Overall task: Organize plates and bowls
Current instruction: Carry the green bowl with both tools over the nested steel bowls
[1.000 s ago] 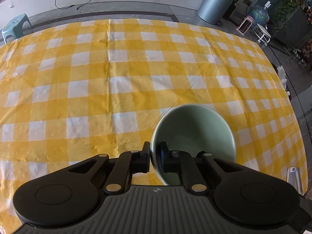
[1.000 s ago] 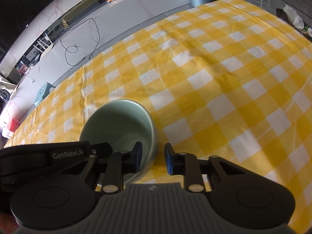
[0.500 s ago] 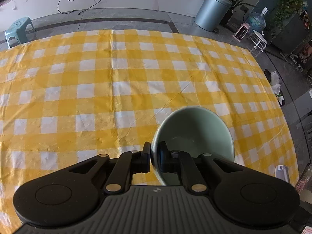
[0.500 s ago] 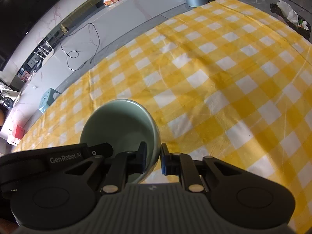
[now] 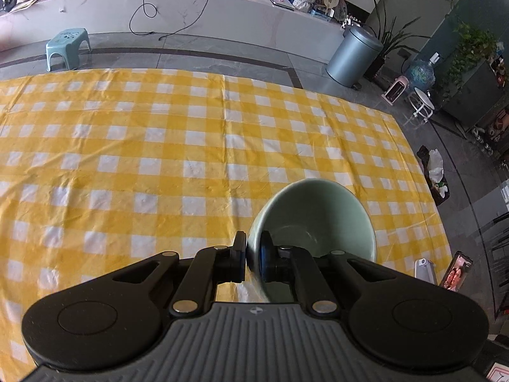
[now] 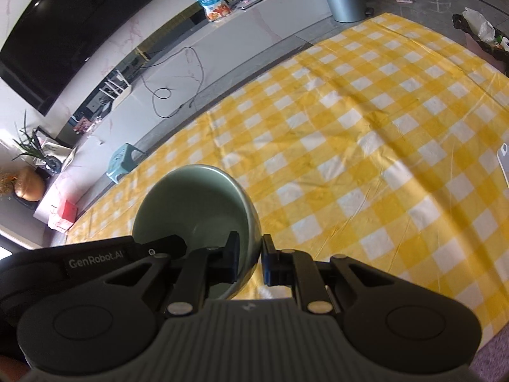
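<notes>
A pale green bowl [image 5: 313,216] is held above the yellow checked tablecloth [image 5: 159,146]. My left gripper [image 5: 253,259] is shut on its left rim, one finger inside and one outside. In the right wrist view the same bowl [image 6: 194,203] is pinched at its right rim by my right gripper [image 6: 249,259], which is shut on it. The left gripper's body [image 6: 95,258] shows at the bowl's left side there. No plates are in view.
A phone [image 6: 504,165] lies on the cloth at the right edge. Beyond the table's far edge are a teal stool [image 5: 66,44], a grey bin [image 5: 353,54] and a long white counter [image 5: 191,9]. A bag [image 5: 434,172] sits on the floor at right.
Both grippers have risen with the bowl, so the table looks farther away. The right gripper has closed from open onto the bowl's rim.
</notes>
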The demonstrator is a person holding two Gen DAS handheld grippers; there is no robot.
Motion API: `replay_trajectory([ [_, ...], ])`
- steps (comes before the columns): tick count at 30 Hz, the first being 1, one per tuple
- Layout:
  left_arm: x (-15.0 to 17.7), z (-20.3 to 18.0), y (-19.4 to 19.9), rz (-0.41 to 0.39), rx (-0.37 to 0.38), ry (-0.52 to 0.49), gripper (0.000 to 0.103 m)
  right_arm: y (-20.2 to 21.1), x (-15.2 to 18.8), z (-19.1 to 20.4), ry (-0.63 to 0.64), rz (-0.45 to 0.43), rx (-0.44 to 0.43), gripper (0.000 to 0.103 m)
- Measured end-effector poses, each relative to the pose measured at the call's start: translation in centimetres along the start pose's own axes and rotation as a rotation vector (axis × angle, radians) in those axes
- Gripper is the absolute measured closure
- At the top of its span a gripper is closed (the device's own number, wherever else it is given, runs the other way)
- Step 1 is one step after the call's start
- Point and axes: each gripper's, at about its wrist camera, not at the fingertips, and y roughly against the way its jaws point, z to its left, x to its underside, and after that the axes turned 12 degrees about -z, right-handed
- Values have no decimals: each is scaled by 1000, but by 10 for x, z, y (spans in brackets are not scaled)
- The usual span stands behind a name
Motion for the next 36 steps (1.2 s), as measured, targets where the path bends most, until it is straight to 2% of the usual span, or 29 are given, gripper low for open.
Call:
replay_trajectory([
  [6,23,15,42,-47,-13,29,94,38,27,14,26,-1,-46,91],
  [15,66,35,77,-65,12,121,93,73,57,16,56,3,-57,93],
  [25,103,50,82,-62,3,185,93,78,84,7,76,54,-45,94],
  [36,112,56,68,-28,-21,190,93,62,94,-1,76,100,-28,95],
])
